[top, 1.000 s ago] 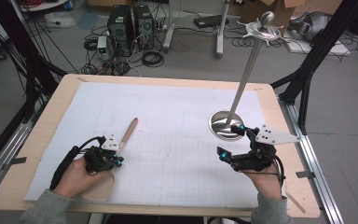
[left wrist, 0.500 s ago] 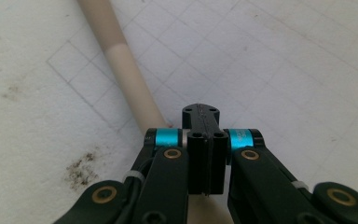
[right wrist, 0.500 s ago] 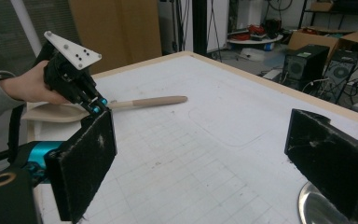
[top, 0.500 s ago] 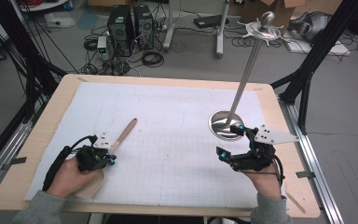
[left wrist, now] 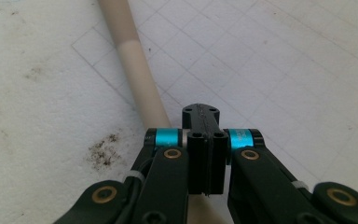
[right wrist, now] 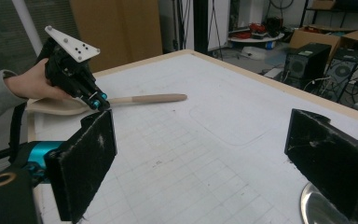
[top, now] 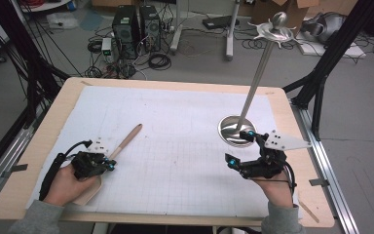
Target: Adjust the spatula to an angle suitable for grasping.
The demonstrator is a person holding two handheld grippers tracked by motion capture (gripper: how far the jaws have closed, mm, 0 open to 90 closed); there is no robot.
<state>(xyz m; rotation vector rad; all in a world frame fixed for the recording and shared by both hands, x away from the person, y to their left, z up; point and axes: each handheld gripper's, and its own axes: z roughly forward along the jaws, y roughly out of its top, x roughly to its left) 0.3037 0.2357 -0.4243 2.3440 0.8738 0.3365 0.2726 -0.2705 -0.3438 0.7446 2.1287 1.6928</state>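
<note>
L gripper clamped tight, jaws together w/ nothing between; wooden spoon handle runs just beside & under its tip, bowl under the L hand. R gripper spread wide, empty; metal stand base right by its tip.

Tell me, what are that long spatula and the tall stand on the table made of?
The spatula looks like pale, matte wood: tan, unvarnished, with a slightly darker handle end. The stand seems polished metal, probably steel: its round base and pole shine and mirror the light.
</note>
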